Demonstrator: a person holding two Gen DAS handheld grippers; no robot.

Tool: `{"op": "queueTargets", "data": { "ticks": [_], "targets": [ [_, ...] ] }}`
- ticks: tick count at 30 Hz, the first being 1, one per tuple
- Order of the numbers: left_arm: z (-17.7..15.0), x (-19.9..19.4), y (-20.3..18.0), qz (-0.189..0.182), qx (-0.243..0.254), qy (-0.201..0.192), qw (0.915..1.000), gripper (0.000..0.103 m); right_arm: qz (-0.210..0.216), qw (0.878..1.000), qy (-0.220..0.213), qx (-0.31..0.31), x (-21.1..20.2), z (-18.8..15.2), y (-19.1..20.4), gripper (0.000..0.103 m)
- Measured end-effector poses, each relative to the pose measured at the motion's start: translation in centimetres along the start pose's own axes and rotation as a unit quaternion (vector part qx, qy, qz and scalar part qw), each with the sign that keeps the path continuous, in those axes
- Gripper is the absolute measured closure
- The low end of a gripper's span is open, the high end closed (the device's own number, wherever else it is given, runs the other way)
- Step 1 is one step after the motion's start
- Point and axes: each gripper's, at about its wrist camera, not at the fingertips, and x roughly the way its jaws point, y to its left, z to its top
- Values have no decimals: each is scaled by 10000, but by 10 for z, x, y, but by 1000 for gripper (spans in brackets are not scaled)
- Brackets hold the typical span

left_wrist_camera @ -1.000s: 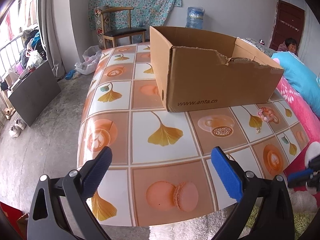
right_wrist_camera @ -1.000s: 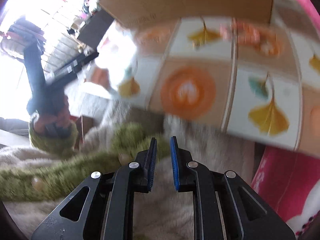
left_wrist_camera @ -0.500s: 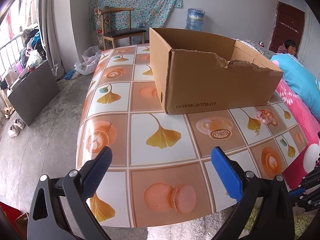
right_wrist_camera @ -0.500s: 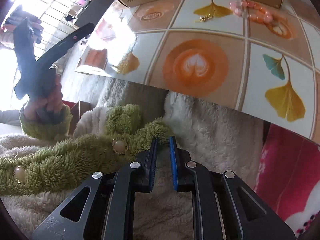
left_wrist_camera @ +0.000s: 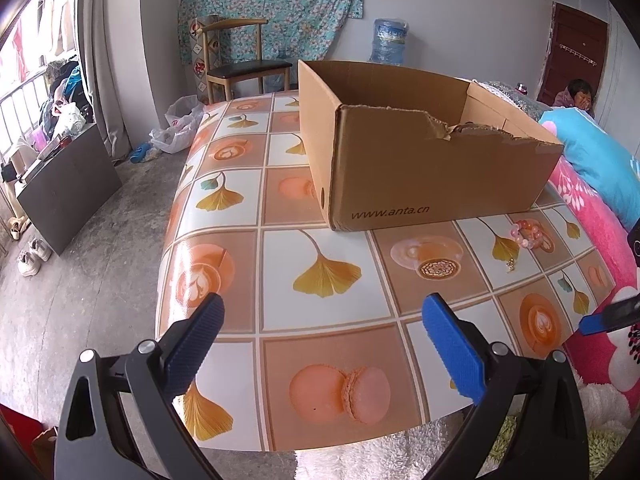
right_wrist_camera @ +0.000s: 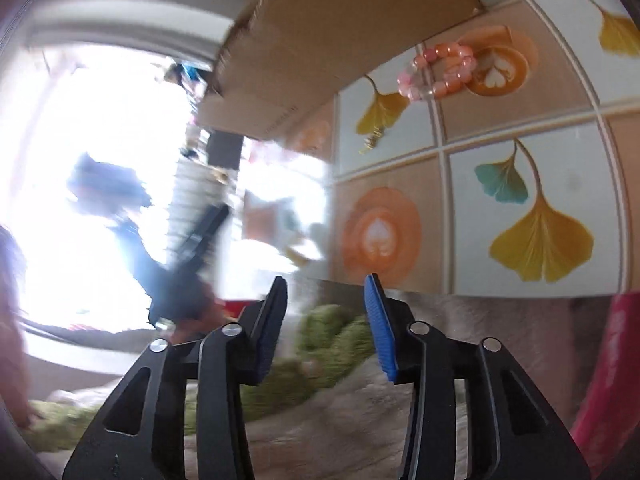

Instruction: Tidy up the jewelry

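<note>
Now the right gripper (right_wrist_camera: 326, 300), jaws just been opening w/ nothing btwn, is nearing the bead bracelet (right_wrist_camera: 438, 70) lying up-right ahead; left gripper (left_wrist_camera: 322, 342), gaping empty, is sitting farther off.

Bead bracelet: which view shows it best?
The right wrist view: the bracelet is larger there, its pink and orange beads distinct, though slightly blurred. The left wrist view shows it sharp but small, on the table beside the box.

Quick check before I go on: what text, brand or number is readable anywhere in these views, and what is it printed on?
"www.anta.cn": printed on the near side of the cardboard box, low toward its left corner, seen from the left wrist.
The same print on the box in the right wrist view is too blurred to read.
Label on the water jug behind the box: too small to read.
</note>
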Motion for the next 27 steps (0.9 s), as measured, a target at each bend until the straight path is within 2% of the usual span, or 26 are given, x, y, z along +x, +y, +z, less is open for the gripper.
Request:
{"op": "queueTargets", "data": {
  "ticks": [2, 4, 6, 9, 10, 12, 14, 17, 20, 22, 24, 26, 27],
  "targets": [
    [0, 0, -1, 11, 22, 11, 10000, 6, 373, 9991, -70, 167, -8, -3, -2, 55],
    [0, -1, -2, 36, 74, 16, 10000, 6, 508, 9984, -73, 257, -12, -2, 0, 54],
    [1, -4, -4, 45, 123, -27, 9999, 6, 395, 9990, 32, 211, -18, -6, -2, 53],
    [2, -9, -5, 77, 163, -120, 9998, 6, -150, 9979, 623, -61, 5, -24, 2, 48],
    [2, -10, -4, 92, 155, -128, 9998, 6, -429, 9946, 924, -208, 15, -34, 3, 47],
    [1, -10, -5, 88, 117, -128, 9998, 6, -711, 9859, 1463, -381, 30, -48, 2, 43],
    [0, -11, -6, 74, 100, -122, 9998, 6, -971, 9724, 2064, -485, 44, -66, -3, 42],
    [-2, -10, -11, 95, 175, -114, 9997, 6, -1239, 9552, 2555, -838, 41, -80, 3, 42],
    [-2, -9, -16, 131, 279, -110, 9995, 6, -1690, 9334, 2922, -1217, 29, -80, 15, 40],
    [-1, -9, -19, 164, 357, -138, 9991, 6, -2063, 9248, 2861, -1423, 19, -68, 27, 39],
    [0, -10, -20, 168, 397, -178, 9989, 6, -2234, 9289, 2457, -1641, 4, -53, 41, 35],
    [1, -10, -23, 116, 413, -175, 9989, 6, -1782, 9562, 1754, -1524, -20, -29, 57, 35],
    [1, -9, -24, 108, 426, -161, 9989, 6, -1397, 9707, 1345, -1423, -33, -18, 63, 35]
  ]
}}
